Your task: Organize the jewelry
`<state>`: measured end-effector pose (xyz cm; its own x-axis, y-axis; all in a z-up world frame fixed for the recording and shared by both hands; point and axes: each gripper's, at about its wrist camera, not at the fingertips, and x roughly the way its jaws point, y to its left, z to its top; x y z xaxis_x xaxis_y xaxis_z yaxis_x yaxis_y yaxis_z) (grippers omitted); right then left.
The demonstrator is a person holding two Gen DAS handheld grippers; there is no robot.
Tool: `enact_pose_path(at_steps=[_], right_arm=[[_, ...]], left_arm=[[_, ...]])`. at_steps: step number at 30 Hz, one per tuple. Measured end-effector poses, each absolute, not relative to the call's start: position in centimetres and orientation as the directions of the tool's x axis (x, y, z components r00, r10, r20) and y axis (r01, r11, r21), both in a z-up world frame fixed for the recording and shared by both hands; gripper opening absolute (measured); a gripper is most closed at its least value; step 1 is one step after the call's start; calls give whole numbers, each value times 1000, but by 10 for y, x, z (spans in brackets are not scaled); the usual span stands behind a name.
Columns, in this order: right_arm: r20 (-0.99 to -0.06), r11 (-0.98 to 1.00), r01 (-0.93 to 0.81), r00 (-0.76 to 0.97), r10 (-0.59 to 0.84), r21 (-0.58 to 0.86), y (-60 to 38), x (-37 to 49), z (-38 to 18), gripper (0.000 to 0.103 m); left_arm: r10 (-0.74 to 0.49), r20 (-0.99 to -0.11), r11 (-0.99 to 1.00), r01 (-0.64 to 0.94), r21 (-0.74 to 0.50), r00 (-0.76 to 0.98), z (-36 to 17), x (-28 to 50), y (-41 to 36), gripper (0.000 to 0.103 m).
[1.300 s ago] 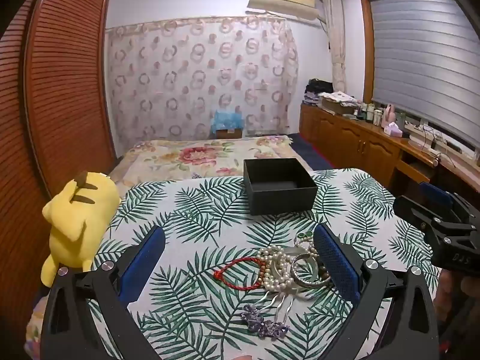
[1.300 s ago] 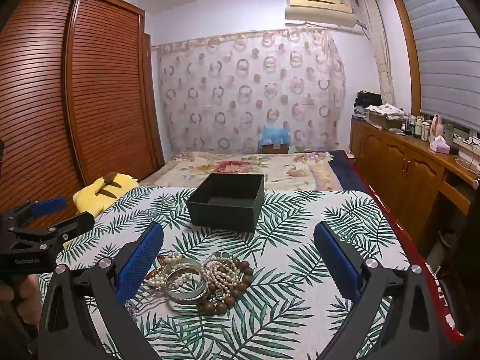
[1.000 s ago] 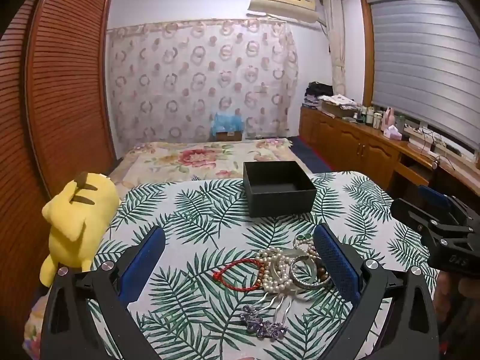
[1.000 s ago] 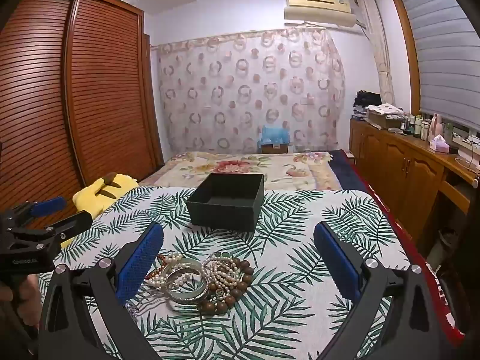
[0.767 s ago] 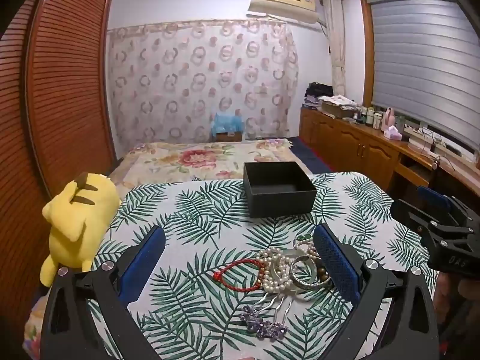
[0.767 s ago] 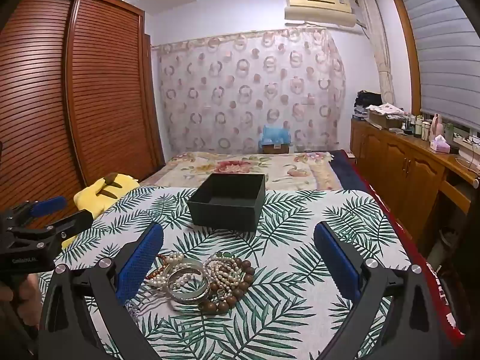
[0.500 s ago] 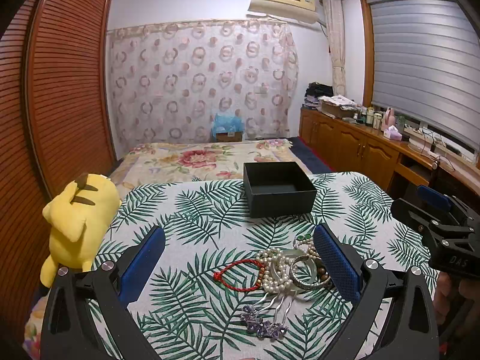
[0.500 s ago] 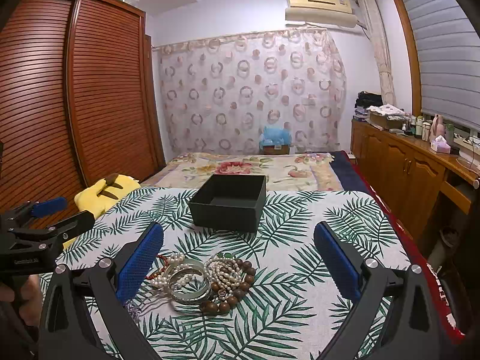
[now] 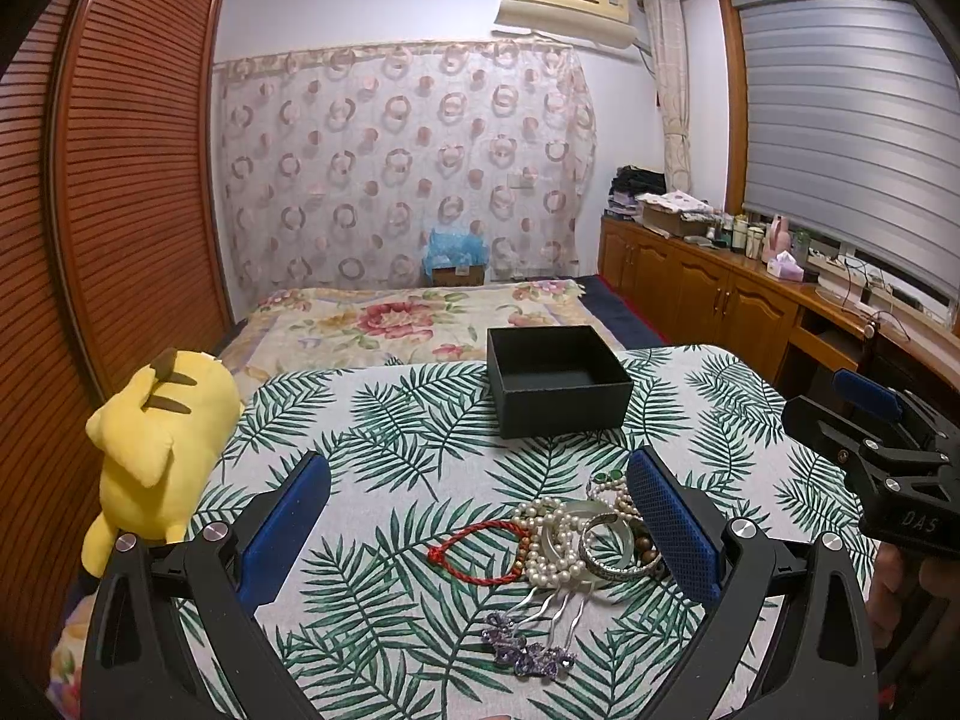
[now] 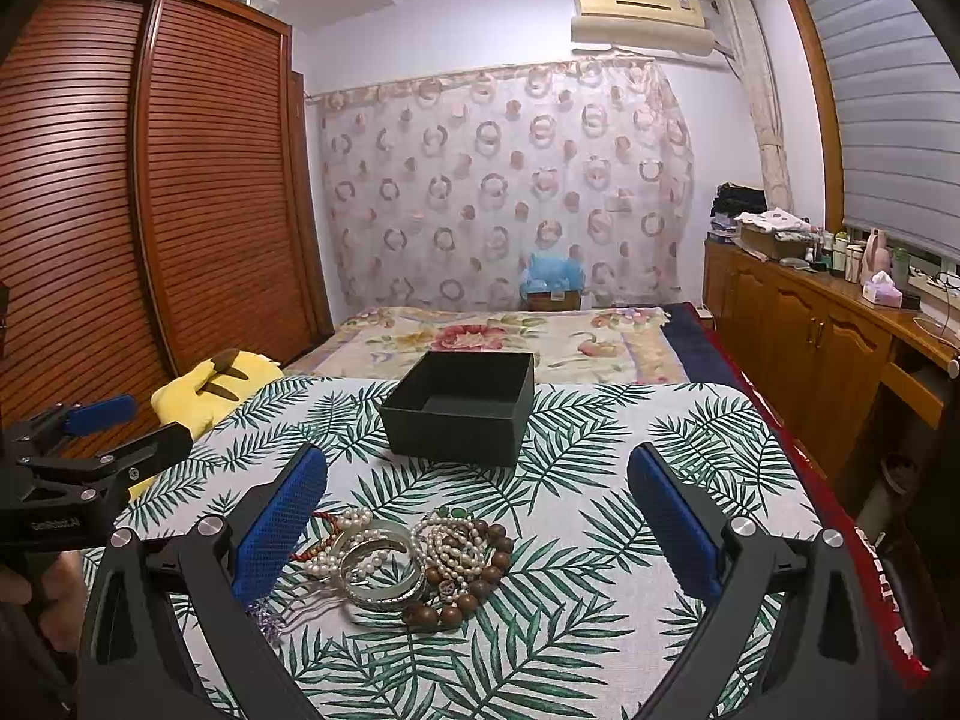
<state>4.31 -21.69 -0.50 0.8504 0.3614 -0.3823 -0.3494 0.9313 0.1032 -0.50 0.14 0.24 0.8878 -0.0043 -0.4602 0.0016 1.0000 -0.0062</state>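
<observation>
A heap of jewelry (image 9: 576,540) lies on the leaf-print tablecloth: a red cord bracelet (image 9: 477,552), pearl strands (image 9: 549,546), a silver bangle (image 9: 612,552), brown wooden beads (image 10: 474,588) and a purple-flowered hair comb (image 9: 531,651). An open, empty black box (image 9: 558,378) stands behind the heap; it also shows in the right wrist view (image 10: 462,408). My left gripper (image 9: 480,534) is open and empty, above the heap's left side. My right gripper (image 10: 477,531) is open and empty, above the heap's right side.
A yellow plush toy (image 9: 159,438) sits at the table's left edge. The table (image 10: 690,480) ends at the right against a red edge. A bed (image 9: 408,318) lies beyond, wooden cabinets (image 9: 720,306) along the right wall.
Both grippers have drifted very slightly; the jewelry and box have not moved. Both stay open.
</observation>
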Motion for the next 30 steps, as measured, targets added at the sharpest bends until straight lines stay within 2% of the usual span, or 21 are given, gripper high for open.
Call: enact_pose_path(at_steps=[30], right_arm=[[-376,929,-354,851,366,105,-205,36,9,101]], left_arm=[[-3,-454,1000,1,-3,891,14,-9,1,96]])
